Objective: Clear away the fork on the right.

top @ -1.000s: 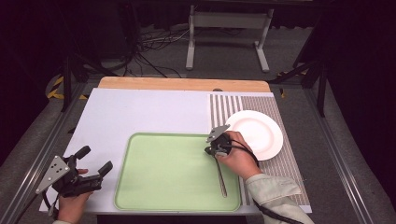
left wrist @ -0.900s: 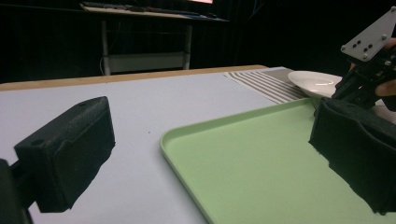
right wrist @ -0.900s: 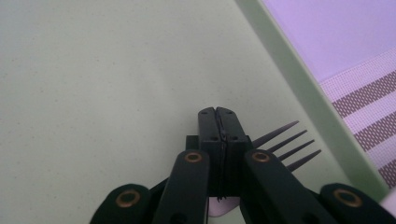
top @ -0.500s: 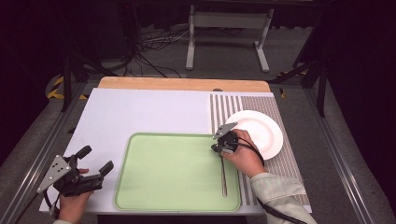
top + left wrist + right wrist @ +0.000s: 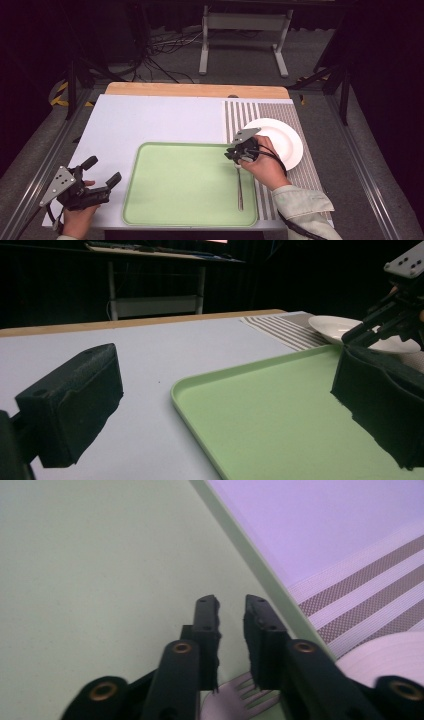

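Fork (image 5: 239,186) flat on green tray (image 5: 170,200), near its right edge, handle toward the person, tines away under the right gripper (image 5: 241,151). Metal, so probably light, stiff, slick; thin and low against the tray floor, hard to get pads under. Best hold likely across the neck or upper handle, jaws straddling the narrow width, pinching firm to stop it swivelling. Not fragile; a drop would only clatter.

Right gripper (image 5: 231,607): jaws just been opening, now a narrow gap, nothing pinched between; fork tines (image 5: 245,692) lying below and behind the tips, pads off the metal. Left gripper (image 5: 102,172) at the near left corner of the table, jaws wide apart, holding nothing, resting beside the tray.

High view gives full fork length, plate (image 5: 285,142) on the striped mat (image 5: 240,112) right of the tray. Right gripper view adds the small gap and tines close up, no handle. Left gripper view (image 5: 225,390) gives low side look across the tray rim, plate (image 5: 340,327) far off, right gripper (image 5: 385,322) above the tray's far corner.
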A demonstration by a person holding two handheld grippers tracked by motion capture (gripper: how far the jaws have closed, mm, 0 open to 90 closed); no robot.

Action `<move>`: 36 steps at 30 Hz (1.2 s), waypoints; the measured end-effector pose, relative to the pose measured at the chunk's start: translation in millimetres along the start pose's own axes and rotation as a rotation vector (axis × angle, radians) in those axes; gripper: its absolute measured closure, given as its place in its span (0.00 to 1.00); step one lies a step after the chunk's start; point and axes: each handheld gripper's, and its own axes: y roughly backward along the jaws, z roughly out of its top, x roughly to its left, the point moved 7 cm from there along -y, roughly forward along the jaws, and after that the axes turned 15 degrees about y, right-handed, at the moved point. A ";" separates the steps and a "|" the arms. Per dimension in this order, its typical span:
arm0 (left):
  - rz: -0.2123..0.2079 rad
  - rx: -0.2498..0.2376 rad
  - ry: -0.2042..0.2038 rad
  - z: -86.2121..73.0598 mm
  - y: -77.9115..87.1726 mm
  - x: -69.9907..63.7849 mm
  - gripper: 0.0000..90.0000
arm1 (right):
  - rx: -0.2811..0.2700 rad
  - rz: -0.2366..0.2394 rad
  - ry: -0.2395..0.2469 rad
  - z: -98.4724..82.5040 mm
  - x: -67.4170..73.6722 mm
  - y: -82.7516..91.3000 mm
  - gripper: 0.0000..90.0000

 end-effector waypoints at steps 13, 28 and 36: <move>-0.001 0.001 0.002 -0.4 -1.5 -0.9 0.01 | -0.179 -0.041 0.015 22.3 7.5 41.6 0.20; -0.002 -0.001 0.004 0.3 -2.6 -1.4 0.01 | -0.278 -0.091 0.044 17.6 15.4 91.7 0.16; -0.004 0.001 0.001 0.5 -3.2 -2.3 0.00 | -0.326 -0.138 0.024 3.7 14.0 114.6 0.16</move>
